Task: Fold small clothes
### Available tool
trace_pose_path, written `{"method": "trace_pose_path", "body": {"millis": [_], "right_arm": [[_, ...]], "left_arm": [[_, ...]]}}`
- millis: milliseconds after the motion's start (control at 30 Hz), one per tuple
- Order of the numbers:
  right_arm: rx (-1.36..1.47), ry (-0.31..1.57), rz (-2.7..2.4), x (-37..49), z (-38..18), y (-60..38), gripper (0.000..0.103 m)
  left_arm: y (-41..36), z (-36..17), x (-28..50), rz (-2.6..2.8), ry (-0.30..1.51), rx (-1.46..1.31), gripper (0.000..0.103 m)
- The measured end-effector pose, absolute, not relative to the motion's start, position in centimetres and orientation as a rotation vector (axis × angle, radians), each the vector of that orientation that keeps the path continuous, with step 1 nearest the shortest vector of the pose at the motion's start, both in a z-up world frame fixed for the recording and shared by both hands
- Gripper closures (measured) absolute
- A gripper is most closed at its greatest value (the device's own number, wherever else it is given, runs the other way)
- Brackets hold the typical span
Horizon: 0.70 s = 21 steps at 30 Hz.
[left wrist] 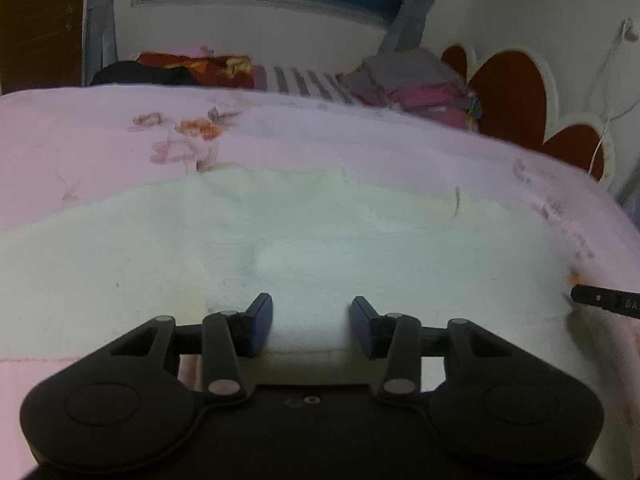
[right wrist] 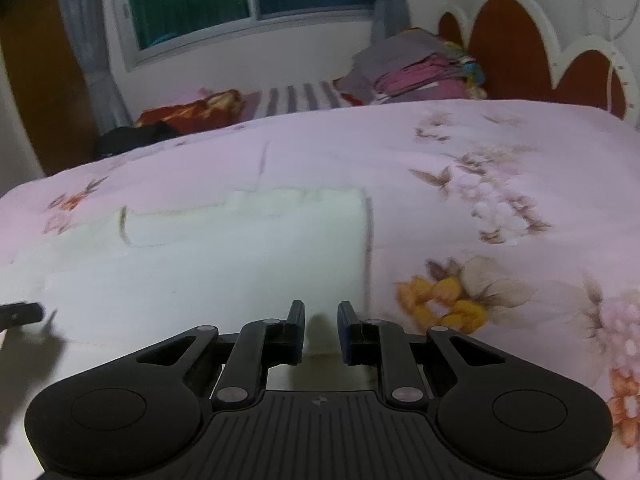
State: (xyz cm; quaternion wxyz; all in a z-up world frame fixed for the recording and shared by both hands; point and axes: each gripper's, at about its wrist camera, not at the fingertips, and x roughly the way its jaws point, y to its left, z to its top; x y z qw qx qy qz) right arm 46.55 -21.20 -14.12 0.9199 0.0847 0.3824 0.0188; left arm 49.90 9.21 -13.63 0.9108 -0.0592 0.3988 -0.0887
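Where pale garment (left wrist: 280, 248) spreads on pink bedspread (left wrist: 100, 140), left tongs (left wrist: 311, 326) parted over it, right tongs (right wrist: 321, 330) parted at its hem.

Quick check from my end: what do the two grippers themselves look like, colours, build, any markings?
Both are matte black linkage frames with silver pivot pins and round discs at the base. The left gripper has blue finger pads and a smooth base plate. The right gripper has a ribbed base plate with a small round emblem; blue shows on one of its fingers. No cables or sleeves show.

Garment (left wrist: 280, 248) flat on bedspread (left wrist: 100, 136), clothes pile (left wrist: 412, 80) behind, headboard (left wrist: 508, 96) right
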Motion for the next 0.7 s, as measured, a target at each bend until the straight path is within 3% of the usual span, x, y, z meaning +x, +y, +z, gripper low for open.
{"method": "trace_pose_path", "body": {"millis": [100,200,300,367,400,433,467,500,600,700], "right_arm": [[0.182,0.853,-0.003,47.4,-15.3,-21.2,0.084],[0.178,0.785,0.001,46.3,-14.0,-20.7,0.084],[0.240,0.889,-0.022,46.9,-15.9,-21.5,0.084],[0.275,0.867,-0.028,46.1,-15.0,-22.0,0.084],[0.284,0.841,-0.034,45.6,-14.4,-22.0,0.084],[0.294,0.819,-0.047,45.2,-14.0,-22.1,0.073],[0.293,0.812,-0.067,44.9,-13.7,-22.1,0.037],[0.282,0.803,-0.089,44.6,-13.5,-22.0,0.024],[0.279,0.764,-0.088,43.7,-13.0,-21.6,0.021],[0.292,0.766,-0.070,43.3,-13.2,-21.4,0.040]], "left_arm": [[9.2,-13.6,49.6,-0.170,0.823,-0.132,0.060],[9.5,-13.7,49.0,-0.184,0.814,-0.108,0.048],[10.5,-13.3,48.0,-0.212,0.803,-0.124,0.045],[11.7,-12.7,47.1,-0.194,0.778,-0.131,0.031],[12.9,-12.3,46.3,-0.154,0.758,-0.133,0.015],[13.9,-12.1,45.6,-0.116,0.741,-0.140,0.011],[15.3,-11.9,44.9,-0.083,0.730,-0.158,0.013],[17.1,-11.9,44.1,-0.046,0.732,-0.190,0.016],[22.8,-12.4,41.3,0.088,0.733,-0.297,0.031],[28.8,-13.3,38.3,0.223,0.717,-0.441,0.039]]}}
